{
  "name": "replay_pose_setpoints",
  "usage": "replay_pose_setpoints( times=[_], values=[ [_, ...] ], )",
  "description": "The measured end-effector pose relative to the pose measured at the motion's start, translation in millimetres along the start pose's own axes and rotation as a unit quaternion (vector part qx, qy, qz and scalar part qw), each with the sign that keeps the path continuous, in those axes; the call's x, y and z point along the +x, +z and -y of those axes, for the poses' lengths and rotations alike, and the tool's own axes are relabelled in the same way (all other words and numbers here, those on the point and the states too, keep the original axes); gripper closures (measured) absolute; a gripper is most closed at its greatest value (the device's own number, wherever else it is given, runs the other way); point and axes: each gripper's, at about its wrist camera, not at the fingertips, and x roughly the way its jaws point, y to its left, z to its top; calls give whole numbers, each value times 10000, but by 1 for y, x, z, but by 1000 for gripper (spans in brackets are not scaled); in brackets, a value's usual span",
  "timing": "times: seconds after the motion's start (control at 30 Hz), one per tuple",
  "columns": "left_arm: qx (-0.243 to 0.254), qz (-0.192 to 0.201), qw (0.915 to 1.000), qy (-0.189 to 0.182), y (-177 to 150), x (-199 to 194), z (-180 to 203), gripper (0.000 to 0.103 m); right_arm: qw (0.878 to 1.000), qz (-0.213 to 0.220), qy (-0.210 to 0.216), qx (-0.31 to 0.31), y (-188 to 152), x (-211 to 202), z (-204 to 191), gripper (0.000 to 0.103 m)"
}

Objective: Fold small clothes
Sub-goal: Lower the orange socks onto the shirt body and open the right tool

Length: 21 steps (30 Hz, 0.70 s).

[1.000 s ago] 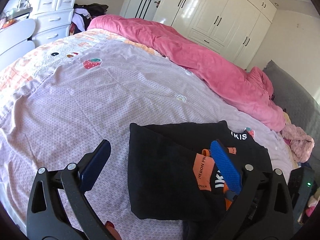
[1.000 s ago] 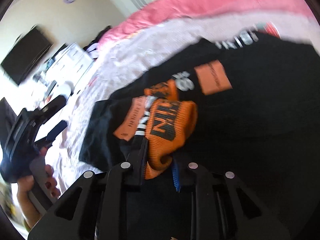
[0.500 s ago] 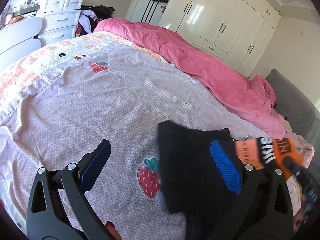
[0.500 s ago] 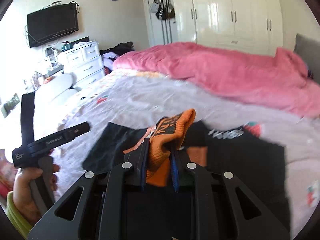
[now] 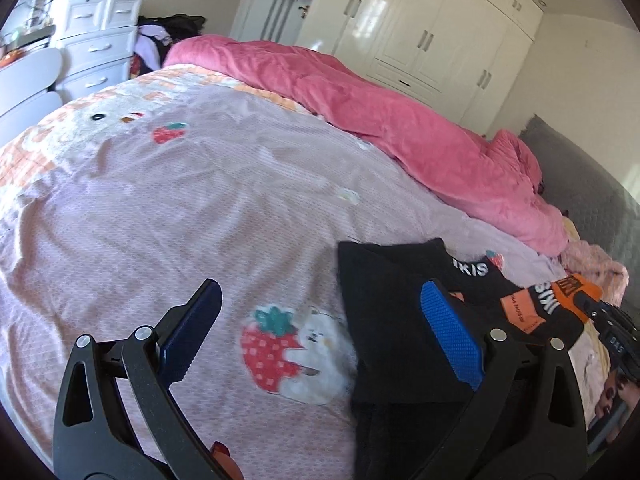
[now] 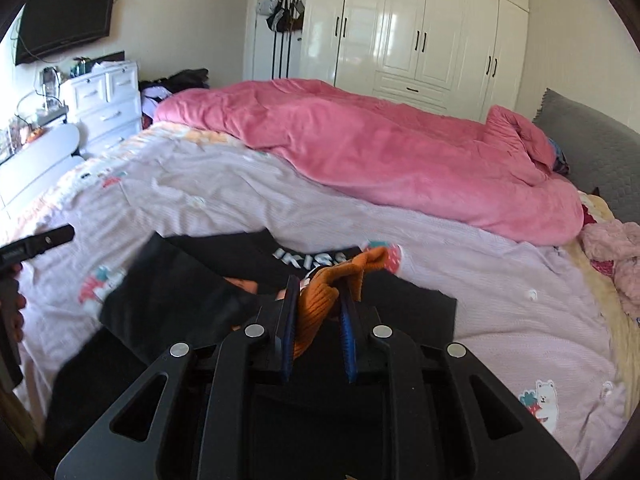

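Observation:
A black garment (image 5: 392, 320) with white lettering and an orange knit band (image 5: 568, 292) lies on the lilac bedsheet (image 5: 200, 200). My right gripper (image 6: 320, 284) is shut on the orange band (image 6: 316, 304) and holds it lifted, so the black cloth (image 6: 180, 292) hangs and trails from it down to the bed. In the left wrist view that gripper (image 5: 604, 316) shows at the right edge. My left gripper (image 5: 320, 296) stands open above the sheet, its right finger over the garment's left part, nothing between its pads. It also shows at the far left of the right wrist view (image 6: 40, 242), held by a hand.
A rumpled pink duvet (image 6: 380, 152) lies along the far side of the bed. A grey headboard cushion (image 6: 592, 152) and a fluffy pink garment (image 6: 612, 256) are at the right. White drawers (image 5: 100, 40) stand far left, a white wardrobe (image 6: 420, 28) behind.
The right gripper has risen and rolled level with the orange band in its grip. The black garment was dragged right and uncovered a strawberry print. The left gripper stayed open.

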Motion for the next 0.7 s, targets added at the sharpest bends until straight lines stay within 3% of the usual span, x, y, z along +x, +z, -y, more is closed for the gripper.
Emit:
replay_pose_setpoints(
  times=[0.07, 0.2, 0.23, 0.37, 0.5, 0.7],
  values=[
    [98, -105, 9997, -190, -3, 6, 11, 9, 10000, -58, -13, -2, -7, 4, 3, 85],
    [45, -510, 9920, -1153, -16, 26, 36, 9, 9997, -226, -13, 78, -25, 14, 10, 85],
    [76, -597, 9903, -1252, -20, 32, 42, 9, 9995, -284, -23, 134, -30, 17, 13, 84],
    [554, -814, 9886, -1135, -35, 52, 68, 9, 9975, -585, -71, 397, -49, 27, 25, 81],
    [681, -1048, 9871, -1005, -48, 63, 73, 9, 9939, -841, -175, 697, -65, 31, 40, 74],
    [976, -1098, 9863, -745, -54, 68, 77, 9, 9893, -909, -144, 1136, -72, 33, 62, 54]
  ],
)
